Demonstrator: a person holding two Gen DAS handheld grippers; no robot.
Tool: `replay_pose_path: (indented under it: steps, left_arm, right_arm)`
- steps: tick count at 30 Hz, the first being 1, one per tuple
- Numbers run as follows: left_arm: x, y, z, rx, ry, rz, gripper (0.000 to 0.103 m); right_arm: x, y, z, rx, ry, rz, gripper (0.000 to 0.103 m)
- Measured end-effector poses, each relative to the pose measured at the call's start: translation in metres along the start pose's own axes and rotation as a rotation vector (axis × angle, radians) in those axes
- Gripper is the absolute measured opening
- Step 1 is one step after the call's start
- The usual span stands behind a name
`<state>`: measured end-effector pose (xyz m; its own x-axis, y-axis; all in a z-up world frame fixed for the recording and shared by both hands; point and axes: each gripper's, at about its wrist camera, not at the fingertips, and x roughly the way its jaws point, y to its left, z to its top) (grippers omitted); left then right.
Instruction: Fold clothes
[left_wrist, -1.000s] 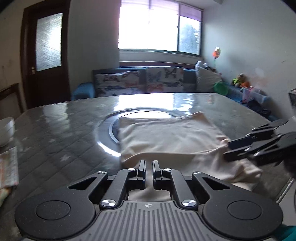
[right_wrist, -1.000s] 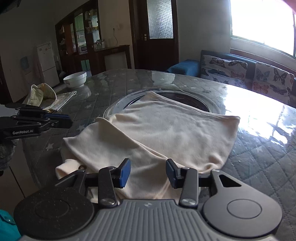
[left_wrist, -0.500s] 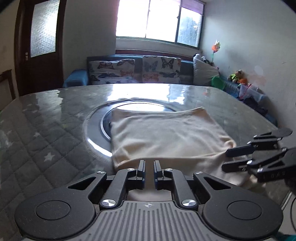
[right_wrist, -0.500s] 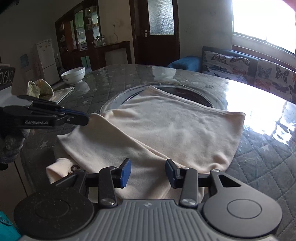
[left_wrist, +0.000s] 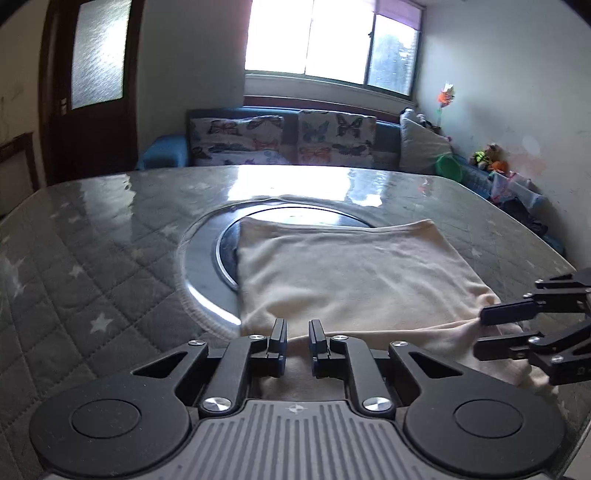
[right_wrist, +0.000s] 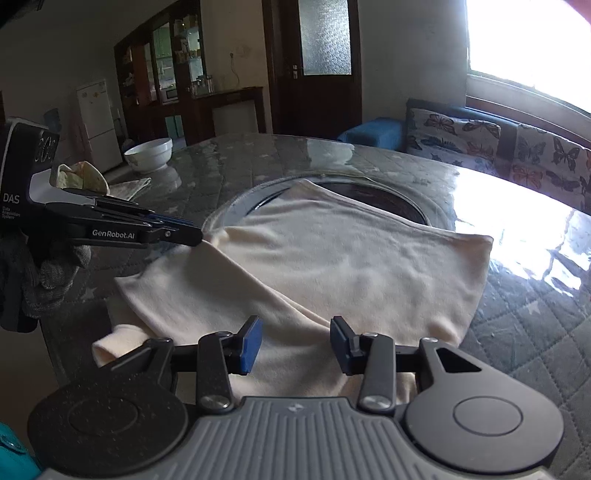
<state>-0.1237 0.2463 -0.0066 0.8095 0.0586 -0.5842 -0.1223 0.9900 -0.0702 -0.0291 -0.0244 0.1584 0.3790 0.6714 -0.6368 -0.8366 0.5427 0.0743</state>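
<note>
Two hand-held grippers work on one cream cloth (left_wrist: 354, 280) that lies partly folded on the grey quilted surface (left_wrist: 110, 266). The left hand-held gripper (left_wrist: 297, 341) has its fingers (left_wrist: 279, 336) close together with only a thin gap, right at the near edge of the cloth; in the right wrist view its tips (right_wrist: 192, 236) are pressed together on a corner of the cloth, which rises up to them. The right hand-held gripper (right_wrist: 295, 341) is wide open and holds nothing. Its blue pads (right_wrist: 251, 343) sit over the near part of the cloth, one on each side of a fold. In the left wrist view the right hand-held gripper (left_wrist: 487, 330) is off to the right of the left one, at the cloth's right corner. The far end of the cloth covers part of a round glass ring (left_wrist: 207, 254) set in the surface. Far off to the left of the right hand-held gripper stands a white bowl (right_wrist: 149, 155), with a crumpled rag (right_wrist: 81, 177) near it. Beyond the surface is a sofa with butterfly cushions (left_wrist: 280, 142).
</note>
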Motion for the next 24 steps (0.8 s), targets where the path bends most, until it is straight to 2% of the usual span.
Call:
replay_pose_path:
  steps: [3,8,13,17,19,24]
  left_arm:
    - [0.008,-0.002,-0.007,0.027,0.028,0.019,0.014]
    - [-0.015,-0.007,-0.005,0.046,-0.004,0.000,0.016]
    - [-0.027,-0.035,-0.016,0.132,0.008,-0.074,0.016]
    - [-0.023,-0.051,-0.032,0.205,0.049,-0.079,0.016]
    - [-0.025,-0.054,-0.037,0.233,0.045,-0.073,0.017]
    - [-0.044,-0.044,-0.034,0.220,0.020,-0.066,0.018]
  right_arm:
    - [0.008,0.000,-0.008,-0.010,0.030,-0.003,0.041]
    - [-0.016,0.009,-0.008,-0.061,0.005,0.013,0.041]
    - [-0.015,0.013,-0.022,-0.097,0.062,0.015,0.041]
    - [-0.026,0.019,-0.025,-0.114,0.039,0.002,0.041]
    - [-0.028,0.020,-0.025,-0.114,0.032,-0.001,0.041]
    - [-0.028,0.020,-0.032,-0.116,0.046,0.000,0.041]
